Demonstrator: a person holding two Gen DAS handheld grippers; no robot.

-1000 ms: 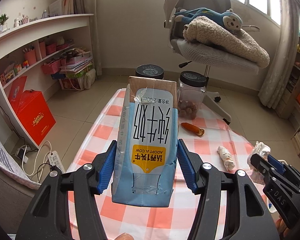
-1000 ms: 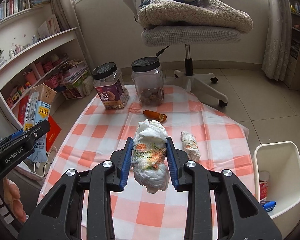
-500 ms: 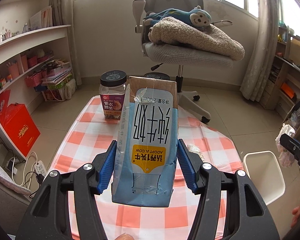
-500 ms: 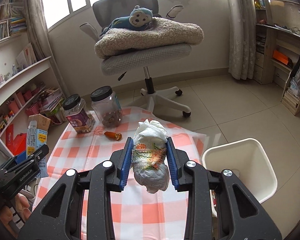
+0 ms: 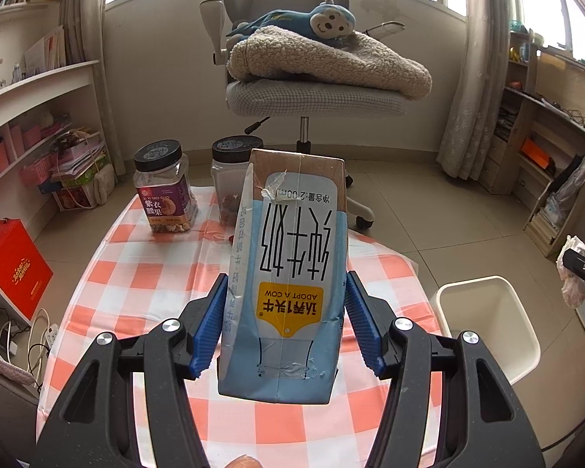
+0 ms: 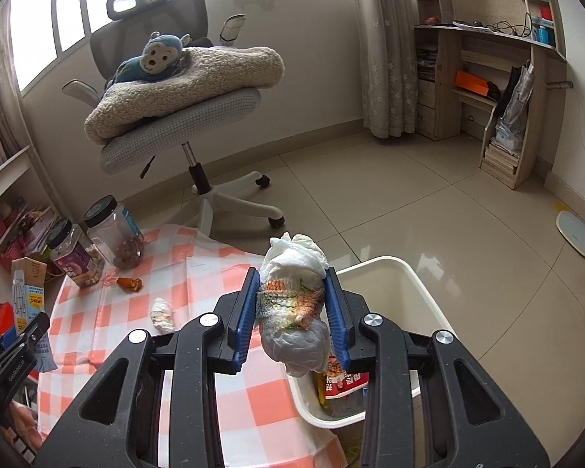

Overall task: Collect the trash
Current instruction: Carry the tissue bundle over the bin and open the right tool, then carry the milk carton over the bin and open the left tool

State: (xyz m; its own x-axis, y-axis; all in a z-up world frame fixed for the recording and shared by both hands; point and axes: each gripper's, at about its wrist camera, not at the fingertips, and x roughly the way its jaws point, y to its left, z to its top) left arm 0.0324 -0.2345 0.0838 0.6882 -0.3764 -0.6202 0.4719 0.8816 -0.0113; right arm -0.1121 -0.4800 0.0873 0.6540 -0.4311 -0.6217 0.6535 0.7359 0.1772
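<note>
Checked cloth (image 5: 144,284) covers the table by a tiled floor (image 6: 409,195); left jaws clamp carton (image 5: 288,273), right jaws tissue (image 6: 292,304)

White bin (image 6: 425,296) beside tabletop (image 6: 253,397) edge: mouth open from above, wrappers (image 6: 341,380) low inside. Two jars (image 5: 163,191) upright at tabletop's far end; small wad (image 6: 162,314) and orange scrap (image 6: 128,283) mid-cloth, bare checks between. Office chair (image 6: 183,117) beyond, well apart.
</note>
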